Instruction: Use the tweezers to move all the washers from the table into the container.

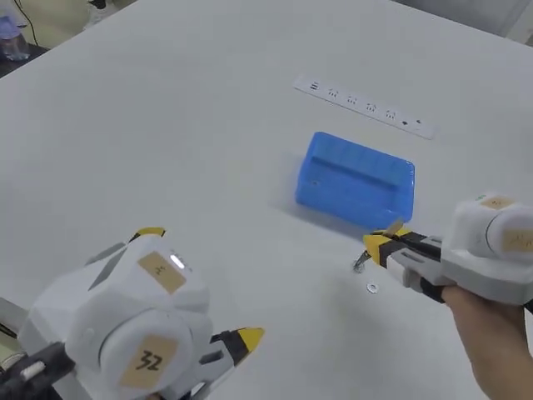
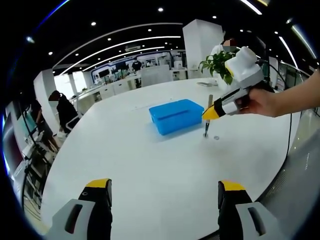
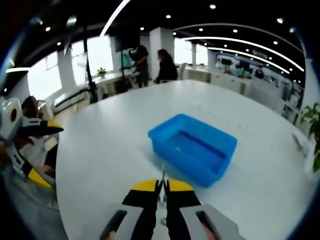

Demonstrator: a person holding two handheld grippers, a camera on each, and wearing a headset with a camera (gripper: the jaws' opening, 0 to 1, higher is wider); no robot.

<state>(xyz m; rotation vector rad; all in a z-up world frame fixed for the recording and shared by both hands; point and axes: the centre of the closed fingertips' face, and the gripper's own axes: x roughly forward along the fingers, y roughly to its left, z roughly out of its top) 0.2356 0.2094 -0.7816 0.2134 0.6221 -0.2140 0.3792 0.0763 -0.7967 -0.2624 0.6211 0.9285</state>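
Washer (image 1: pixel 371 287) lies flat on the white table (image 1: pixel 166 125): one small silvery ring, on the person's side of the blue container (image 1: pixel 356 179) and clear of it. Container is a shallow open rectangular tub, upright on the table, long side facing the person. Whether anything lies inside it I cannot tell, too small.

Tweezers (image 1: pixel 360 262) are metal and thin, pinched between the jaws of the right hand-held gripper (image 1: pixel 381 242). The jaws are pressed nearly together on them, one yellow tip on either side. Tweezers point down at the table, between the container and the washer. Their tip is just beside the washer, not on it. Cannot tell if the tip touches the table. A hand (image 1: pixel 491 333) grips the right hand-held gripper, coming in from the right edge of the head view.

Left hand-held gripper (image 2: pixel 165 186) sits low at the near left, well apart from the washer and the container. Its jaws are spread wide over bare table. In the right gripper view it shows at the left edge, yellow tips apart.

White power strip (image 1: pixel 364 107) lies on the table beyond the container, apart from it, at a slant. In the left gripper view a green plant (image 2: pixel 217 62) stands behind the right hand-held gripper. The room around is an open office with ceiling lights, and people (image 2: pixel 60 112) are in the background at the left.
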